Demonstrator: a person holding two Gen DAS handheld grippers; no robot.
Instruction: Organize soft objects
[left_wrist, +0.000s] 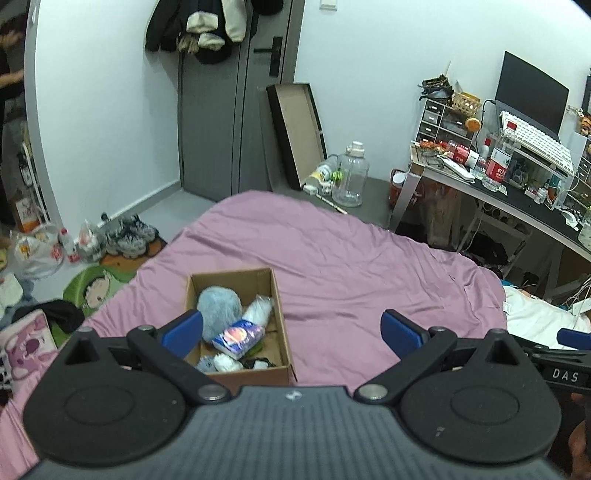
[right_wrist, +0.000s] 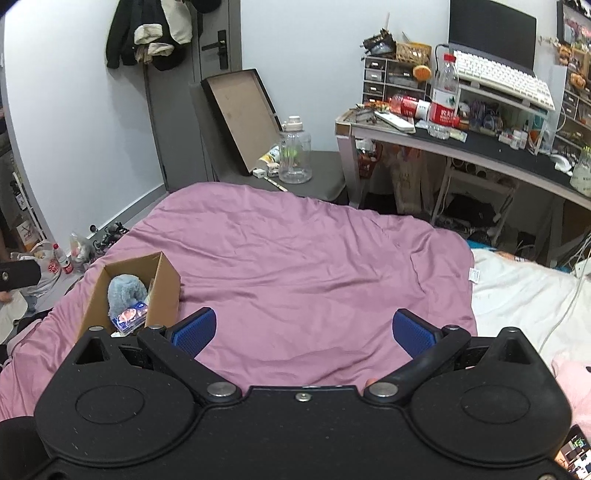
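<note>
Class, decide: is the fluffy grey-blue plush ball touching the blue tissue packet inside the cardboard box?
Touching. In the left wrist view, the tissue packet leans against the plush ball, overlapping its lower edge, no gap.

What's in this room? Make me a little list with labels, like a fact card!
surface: pink-purple bedsheet
container: open brown cardboard box resting on the sheet
in box: fluffy grey-blue plush ball, blue tissue packet, white fuzzy roll
left tool: open, empty, above the box's right side
right tool: open, empty, over bare sheet
nearby: pink plush toy at the right edge
</note>
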